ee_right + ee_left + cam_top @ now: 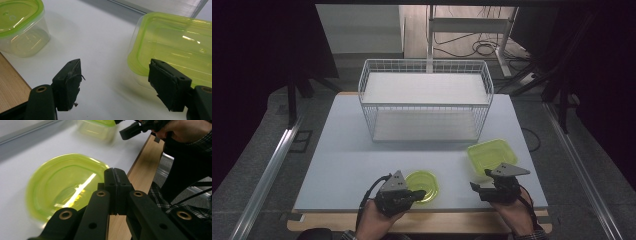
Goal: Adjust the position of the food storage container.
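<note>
A round clear tub with a lime-green lid stands near the table's front edge. My left gripper hovers at its near right side, jaws pressed together with nothing between them. A rectangular lime-lidded tub sits at the right. My right gripper is just in front of it, open, with bare table between the jaws. Its right jaw overlaps the tub's near corner in the right gripper view. The round tub appears at that view's upper left.
A white wire basket shelf with two levels stands at the middle back of the white tabletop. A wooden strip runs along the front edge. In the left gripper view, the other hand and its gripper are at the top.
</note>
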Action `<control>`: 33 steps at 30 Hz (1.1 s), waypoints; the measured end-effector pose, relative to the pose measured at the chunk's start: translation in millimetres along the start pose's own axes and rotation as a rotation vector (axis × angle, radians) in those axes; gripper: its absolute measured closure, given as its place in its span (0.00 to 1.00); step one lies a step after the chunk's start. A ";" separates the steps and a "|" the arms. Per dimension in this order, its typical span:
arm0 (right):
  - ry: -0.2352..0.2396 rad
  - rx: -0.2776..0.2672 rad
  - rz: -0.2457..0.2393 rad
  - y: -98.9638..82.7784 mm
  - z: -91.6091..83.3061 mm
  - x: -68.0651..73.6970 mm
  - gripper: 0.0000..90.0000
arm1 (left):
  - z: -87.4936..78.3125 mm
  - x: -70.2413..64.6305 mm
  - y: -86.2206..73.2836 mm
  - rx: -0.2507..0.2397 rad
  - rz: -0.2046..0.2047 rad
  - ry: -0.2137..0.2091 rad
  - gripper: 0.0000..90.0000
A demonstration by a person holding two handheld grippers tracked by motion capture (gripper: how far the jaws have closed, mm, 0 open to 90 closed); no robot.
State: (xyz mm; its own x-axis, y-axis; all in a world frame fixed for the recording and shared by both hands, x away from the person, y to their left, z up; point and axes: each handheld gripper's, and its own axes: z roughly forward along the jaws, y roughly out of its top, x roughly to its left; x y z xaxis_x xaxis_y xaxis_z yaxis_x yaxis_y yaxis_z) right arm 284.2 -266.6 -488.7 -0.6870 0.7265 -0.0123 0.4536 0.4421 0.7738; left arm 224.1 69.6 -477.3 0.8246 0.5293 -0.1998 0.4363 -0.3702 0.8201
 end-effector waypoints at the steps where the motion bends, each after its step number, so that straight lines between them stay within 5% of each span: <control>1: 0.000 0.002 -0.001 0.1 -0.1 0.0 0.30 | 3.4 -2.1 0.9 0.007 0.007 0.000 1.00; 8: -0.004 0.005 -0.006 0.0 0.3 0.6 0.29 | 27.2 -16.3 7.6 0.033 0.032 -0.014 1.00; 13: -0.004 0.008 -0.009 -0.2 0.6 0.9 0.29 | 41.7 -19.8 14.5 0.066 0.061 0.019 1.00; 24: 0.001 -0.027 -0.038 1.8 -2.5 4.5 0.29 | 44.0 -4.5 11.1 0.067 -0.011 0.042 1.00; 33: 0.002 -0.024 -0.038 1.3 -1.8 3.9 0.29 | 33.7 18.9 0.0 0.080 -0.056 0.129 1.00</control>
State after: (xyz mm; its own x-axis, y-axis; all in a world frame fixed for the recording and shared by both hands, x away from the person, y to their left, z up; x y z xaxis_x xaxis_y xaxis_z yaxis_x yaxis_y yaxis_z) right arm 281.1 -264.2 -486.6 -0.7049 0.7082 -0.0403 0.4137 0.4566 0.7877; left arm 251.8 53.9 -499.2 0.7475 0.6423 -0.1690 0.5114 -0.3943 0.7635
